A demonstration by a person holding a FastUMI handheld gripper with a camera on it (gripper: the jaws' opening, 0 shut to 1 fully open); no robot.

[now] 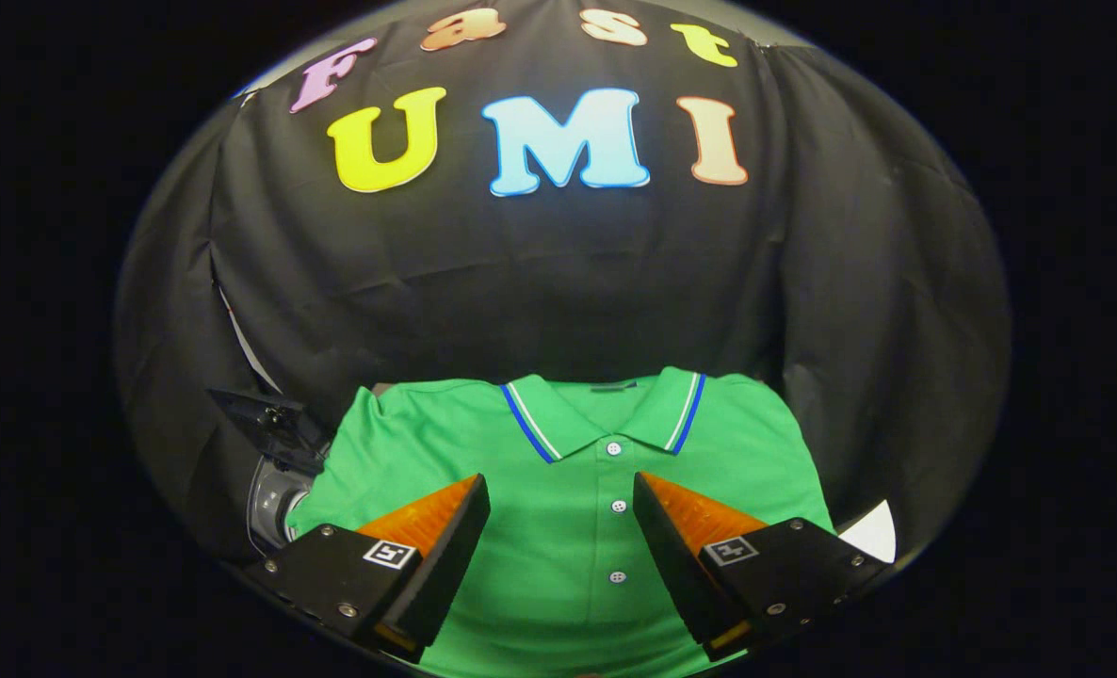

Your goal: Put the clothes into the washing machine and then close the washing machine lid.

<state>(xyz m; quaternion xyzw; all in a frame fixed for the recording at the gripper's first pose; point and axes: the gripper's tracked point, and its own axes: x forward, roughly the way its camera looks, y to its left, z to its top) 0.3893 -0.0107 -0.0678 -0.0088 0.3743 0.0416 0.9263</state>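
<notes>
Claw (pixel 560 508): I see its fingers spread wide apart, gripping nothing, poised over the shirt front.
Shirt (pixel 568 471): green polo, lying flat and buttoned; its button strip runs between my fingers, collar just beyond them.
Grey machine part (pixel 276 499): beside the shirt's sleeve; I cannot identify it.
Wall (pixel 558 282): black cloth behind the shirt.

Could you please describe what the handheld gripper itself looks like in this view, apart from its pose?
The gripper has two wedge-shaped fingers that taper toward their tips, with ribbed sloping faces. Each sits on a black angular block fastened with small silver screws, and each block carries a square black-and-white fiducial marker on top. No cables are visible on it.
</notes>
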